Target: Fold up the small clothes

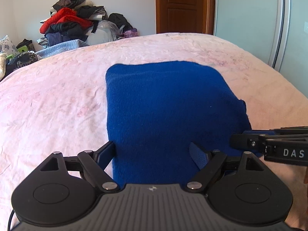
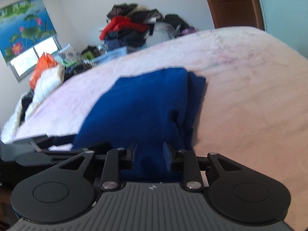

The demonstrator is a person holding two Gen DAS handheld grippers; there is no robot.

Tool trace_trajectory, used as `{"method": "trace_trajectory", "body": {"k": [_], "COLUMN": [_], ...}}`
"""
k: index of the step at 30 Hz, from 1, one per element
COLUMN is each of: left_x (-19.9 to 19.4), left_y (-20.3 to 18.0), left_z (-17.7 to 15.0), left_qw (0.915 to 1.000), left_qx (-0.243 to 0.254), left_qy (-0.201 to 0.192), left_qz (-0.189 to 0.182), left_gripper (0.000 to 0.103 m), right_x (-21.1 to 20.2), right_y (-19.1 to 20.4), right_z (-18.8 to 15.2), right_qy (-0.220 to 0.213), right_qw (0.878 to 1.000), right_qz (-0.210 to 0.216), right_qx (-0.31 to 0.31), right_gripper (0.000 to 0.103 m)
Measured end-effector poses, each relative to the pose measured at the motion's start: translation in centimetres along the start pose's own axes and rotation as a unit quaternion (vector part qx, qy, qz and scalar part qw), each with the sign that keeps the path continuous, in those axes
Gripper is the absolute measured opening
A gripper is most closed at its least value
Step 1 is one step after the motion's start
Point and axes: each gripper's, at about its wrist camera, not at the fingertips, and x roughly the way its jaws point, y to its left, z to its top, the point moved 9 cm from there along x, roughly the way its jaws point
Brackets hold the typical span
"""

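On the pink bedspread (image 1: 57, 96), through my left wrist camera, the blue knit garment (image 1: 163, 105) lies already folded into a rough rectangle, flat, its near end running under my left gripper (image 1: 154, 150). My left fingers (image 1: 106, 152) are spread wide, one at the cloth's left edge and the other over the cloth itself, neither pressing on it as far as I can see. My right gripper (image 1: 242, 140) comes in from the right side at the garment's near right corner, where the edge looks a little ragged. A heap of other clothes (image 1: 77, 23) sits well apart, against the far wall beside the wooden door (image 1: 181, 5).

Through the right wrist camera, which is somewhat blurred, the same blue knit garment (image 2: 144, 100) shows a doubled layer along its right side, with a small dip in the fabric ahead of my right gripper (image 2: 150, 152). Those fingers (image 2: 166, 154) stand partly apart with blue cloth between them; I judge they are not pinching it, though the blur leaves some doubt.

I expect this piece to be light, soft and limp, with a fuzzy knit that grips rather than slips. It should sag and unfold if lifted by one layer. I would take it at the two near corners, catching all layers together, and keep it low over the bed.
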Motion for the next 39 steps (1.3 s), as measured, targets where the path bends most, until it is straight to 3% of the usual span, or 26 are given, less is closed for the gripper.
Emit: {"method": "trace_trajectory", "body": {"k": [3,5,7,9,13,16,20,23,24,26,27,28,29,34,37,38,39], "left_x": [-0.4,-0.8,-0.4,0.8,3.6,4.9,6.6,7.9,8.3,8.9,9.1,9.0,8.8,7.5,6.6,5.9,5.0], "left_y": [0.8,2.2,4.2,6.2,8.5,8.4,8.1,8.0,8.1,8.4,8.7,8.9,9.1,9.4,9.5,9.7,9.8], "left_z": [0.5,1.5,2.5,3.1,3.1,2.6,3.6,4.5,4.8,4.9,5.1,5.2,5.4,6.1,4.8,4.2,3.4], "left_qw": [0.9999,0.9995,0.9988,0.997,0.9842,0.9683,0.959,0.9452,0.9422,0.9453,0.9436,0.9413,0.9412,0.9552,0.9535,0.9537,0.9532], "left_qx": [0.001,-0.011,-0.034,-0.073,-0.151,-0.193,-0.214,-0.249,-0.257,-0.254,-0.256,-0.261,-0.26,-0.228,-0.237,-0.237,-0.236], "left_qy": [-0.011,-0.03,-0.034,-0.016,0.029,0.049,0.033,0.027,0.026,0.037,0.037,0.035,0.032,0.012,0.026,0.029,0.033], "left_qz": [-0.003,0.003,0.0,-0.019,-0.088,-0.15,-0.183,-0.21,-0.214,-0.201,-0.206,-0.212,-0.213,-0.189,-0.184,-0.182,-0.186], "left_gripper": [0.085,0.085,0.086,0.086,0.086,0.086,0.088,0.087,0.07,0.042,0.033,0.029,0.026,0.025,0.033,0.044,0.059], "right_x": [0.0,-0.9,-1.5,-1.5,1.0,3.0,4.6,5.8,6.2,6.8,7.1,7.4,7.6,7.4,7.7,7.4,6.9], "right_y": [-0.3,0.0,-0.2,-1.4,-4.3,-5.2,-3.9,-3.7,-3.7,-3.5,-3.4,-3.4,-3.5,-3.1,-3.1,-3.0,-2.9], "right_z": [-0.4,-0.2,0.6,1.7,3.0,2.9,3.2,4.2,4.5,4.7,4.6,4.3,4.1,3.8,3.5,3.4,3.2], "right_qy": [0.0,-0.011,-0.026,-0.04,-0.021,0.007,0.019,0.011,0.012,0.015,0.018,0.025,0.028,0.02,0.028,0.03,0.032], "right_qw": [1.0,1.0,0.999,0.999,0.997,0.99,0.98,0.972,0.97,0.971,0.974,0.975,0.972,0.952,0.959,0.963,0.967], "right_qz": [0.001,0.009,0.01,0.005,0.032,0.081,0.151,0.178,0.182,0.173,0.16,0.151,0.155,0.19,0.16,0.153,0.151], "right_qx": [0.021,0.02,0.016,0.023,0.068,0.112,0.127,0.151,0.16,0.166,0.161,0.161,0.177,0.237,0.232,0.218,0.203], "right_gripper": [0.037,0.044,0.072,0.08,0.078,0.077,0.076,0.078,0.076,0.063,0.042,0.032,0.032,0.029,0.034,0.036,0.047]}}
